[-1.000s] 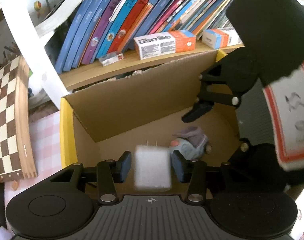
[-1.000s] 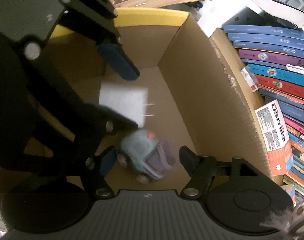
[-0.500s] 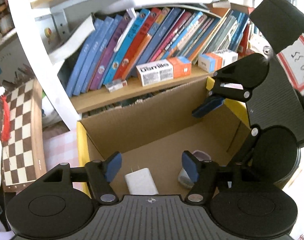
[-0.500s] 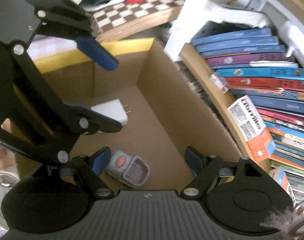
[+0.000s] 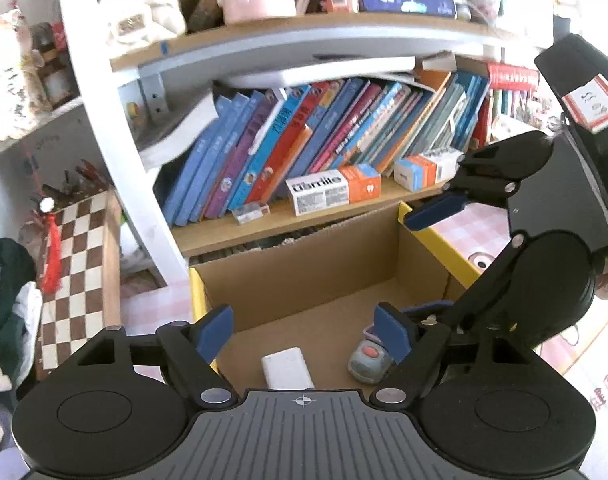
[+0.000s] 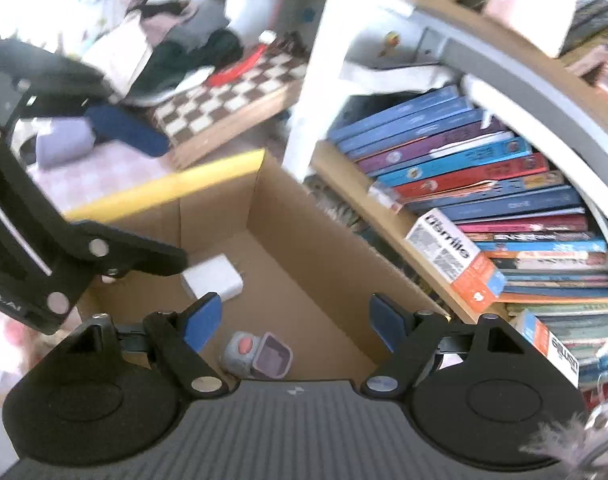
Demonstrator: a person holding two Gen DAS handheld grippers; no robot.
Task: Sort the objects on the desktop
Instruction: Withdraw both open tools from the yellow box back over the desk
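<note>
A cardboard box (image 5: 300, 276) with a yellow rim (image 6: 172, 184) stands in front of the bookshelf. On its floor lie a white plug charger (image 5: 288, 368) (image 6: 212, 278) and a small grey-purple toy car (image 5: 365, 360) (image 6: 256, 354). My left gripper (image 5: 305, 330) hangs open above the box with nothing between its blue pads. My right gripper (image 6: 294, 320) is open too, held above the box's right side. Each gripper shows in the other's view: the right one (image 5: 435, 210) at the right edge, the left one (image 6: 126, 128) at the left edge.
A bookshelf (image 5: 323, 216) with slanted books and a white-orange carton (image 5: 331, 192) runs right behind the box. A chessboard (image 5: 76, 280) leans at the left beside clothes. A pink checked tablecloth (image 5: 475, 228) lies around the box.
The white charger left my left gripper and dropped to the box floor. Both grippers have risen and pulled back out of the box, their fingers spread wider.
</note>
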